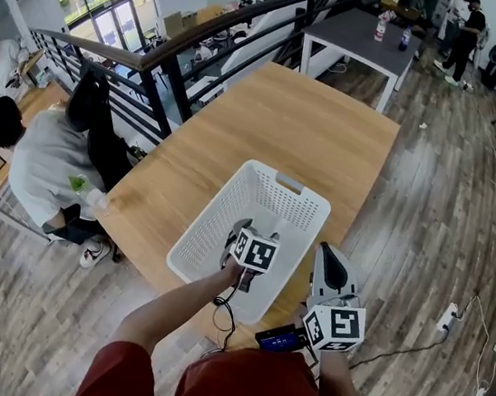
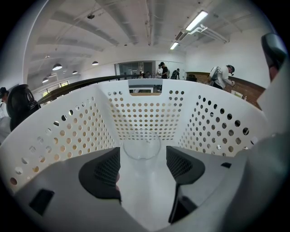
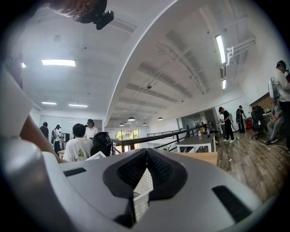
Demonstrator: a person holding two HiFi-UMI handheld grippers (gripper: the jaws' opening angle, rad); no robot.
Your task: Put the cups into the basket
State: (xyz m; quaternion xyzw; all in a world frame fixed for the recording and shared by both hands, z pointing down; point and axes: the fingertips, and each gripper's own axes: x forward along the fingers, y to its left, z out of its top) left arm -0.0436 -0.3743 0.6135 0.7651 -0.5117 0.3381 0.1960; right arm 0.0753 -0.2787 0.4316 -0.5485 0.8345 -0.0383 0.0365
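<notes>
The step in hand is the placing itself. The left gripper (image 1: 241, 237) is down inside the basket (image 1: 303, 237), over its near half, and the left gripper view shows perforated white walls on three sides. Between its jaws sits a clear cup (image 2: 142, 146), its rim turned toward the basket's far wall. The jaws stand at a narrow gap about as wide as the cup and seem to be clamped on it, though the glass is so faint against the white floor that contact with the pads is not certain.

The right gripper (image 1: 331, 261) is outside the basket, just beside its near right corner, with its jaws brought together and nothing between them. Only a sliver of the basket's corner shows past them.

The basket stands at the near end of the table (image 1: 313, 128), and no other cup shows around it.

The next move likely calls for easing the cup down to the basket floor, then spreading the left jaws and drawing the gripper back clear of the near wall without dragging the cup along.
</notes>
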